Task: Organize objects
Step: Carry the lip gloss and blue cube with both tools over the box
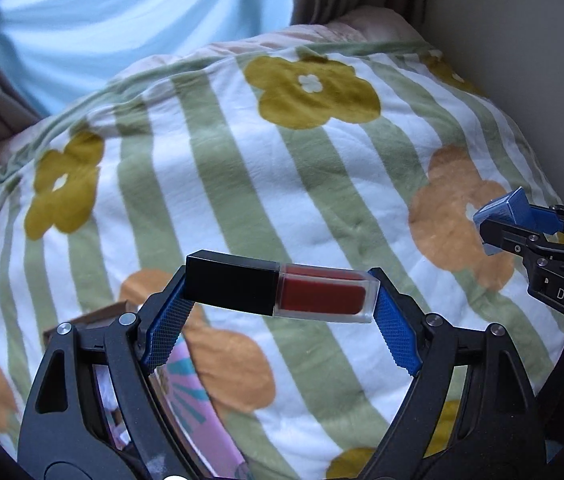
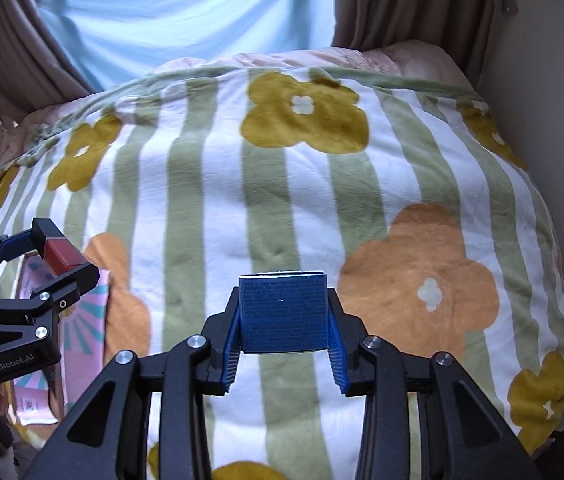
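Left hand-held gripper (image 1: 282,296) grasps a lip-colour tube (image 1: 282,292) lengthwise, black cap at one blue pad, clear red-filled end at the other, raised above the bed. Right hand-held gripper (image 2: 284,312) is clenched on a small blue box (image 2: 284,312), also clear of the bedding. Beneath both lies a blanket (image 1: 241,184) with green stripes and yellow and orange flowers. A pink patterned packet (image 2: 81,344) rests by the blanket's left edge, under the left hand-held gripper.
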Demonstrator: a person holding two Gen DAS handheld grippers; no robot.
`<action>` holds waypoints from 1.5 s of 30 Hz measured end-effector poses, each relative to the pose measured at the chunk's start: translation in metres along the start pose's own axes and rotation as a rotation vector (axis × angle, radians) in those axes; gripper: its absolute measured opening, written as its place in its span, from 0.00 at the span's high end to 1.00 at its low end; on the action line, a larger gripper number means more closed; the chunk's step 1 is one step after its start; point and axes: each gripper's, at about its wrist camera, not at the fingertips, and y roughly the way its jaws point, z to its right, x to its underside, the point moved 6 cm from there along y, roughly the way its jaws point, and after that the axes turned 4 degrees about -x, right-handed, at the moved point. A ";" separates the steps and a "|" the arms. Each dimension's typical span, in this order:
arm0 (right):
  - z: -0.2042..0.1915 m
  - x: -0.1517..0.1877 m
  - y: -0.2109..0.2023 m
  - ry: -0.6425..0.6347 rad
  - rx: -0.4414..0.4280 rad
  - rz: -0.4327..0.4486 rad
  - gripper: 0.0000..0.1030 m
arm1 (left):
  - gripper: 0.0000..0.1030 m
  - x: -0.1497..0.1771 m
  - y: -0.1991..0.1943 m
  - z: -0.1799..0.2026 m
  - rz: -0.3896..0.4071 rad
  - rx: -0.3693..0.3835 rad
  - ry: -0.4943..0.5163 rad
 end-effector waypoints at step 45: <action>-0.198 0.013 -0.041 -0.446 -0.216 0.009 0.67 | 0.19 0.189 -0.131 -0.144 -0.036 -0.256 -0.628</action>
